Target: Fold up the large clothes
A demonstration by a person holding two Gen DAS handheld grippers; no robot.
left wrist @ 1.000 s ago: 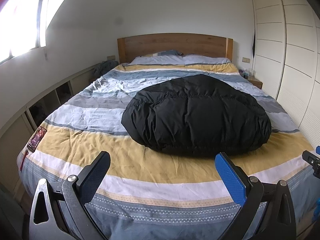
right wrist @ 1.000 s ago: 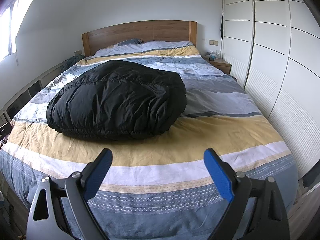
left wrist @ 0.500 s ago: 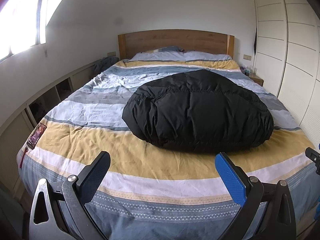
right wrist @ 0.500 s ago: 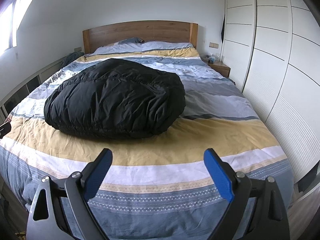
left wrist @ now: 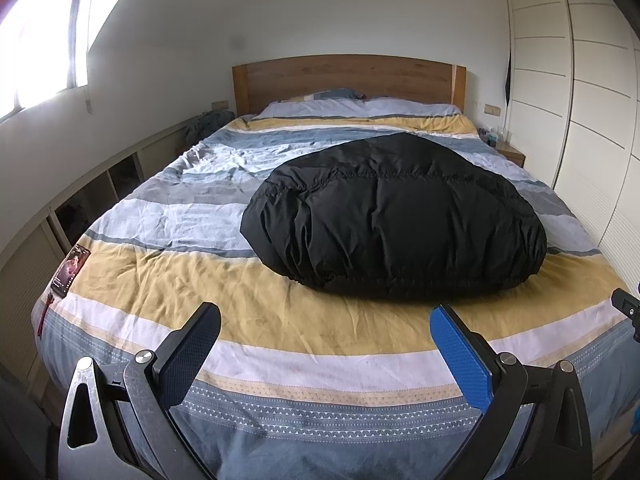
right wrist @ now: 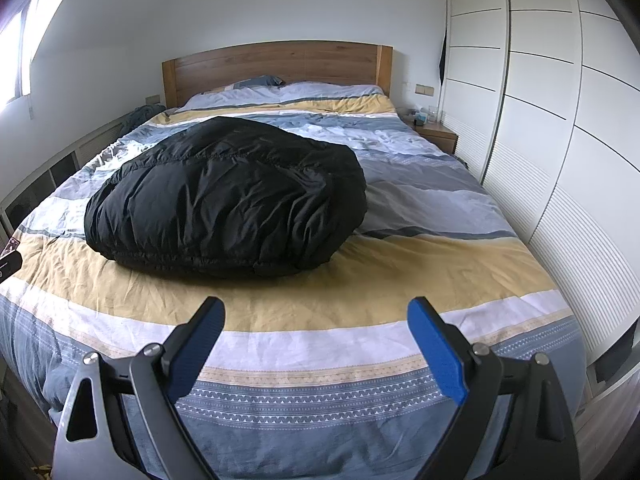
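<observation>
A black puffy jacket (left wrist: 394, 216) is seen bunched into a rounded heap on the striped bed (left wrist: 168, 288), well short of the headboard. The left gripper (left wrist: 324, 320) is held spread wide above the bed's foot edge, apart from the jacket.

bed (left wrist: 280, 320): striped duvet | black puffy jacket (left wrist: 394, 216) bunched on it, ahead of the fingers, apart | pillows (left wrist: 360, 106) far end | card (left wrist: 71, 270) at left edge

Puffer jacket (left wrist: 394, 216): plain black. Duvet (left wrist: 280, 320): broad stripes of yellow, white, grey and blue (a small white triangle border near the foot edge). Headboard (left wrist: 348, 78): brown wood. Wardrobe (right wrist: 540, 120): white. Gripper pads (right wrist: 434, 346): blue.
</observation>
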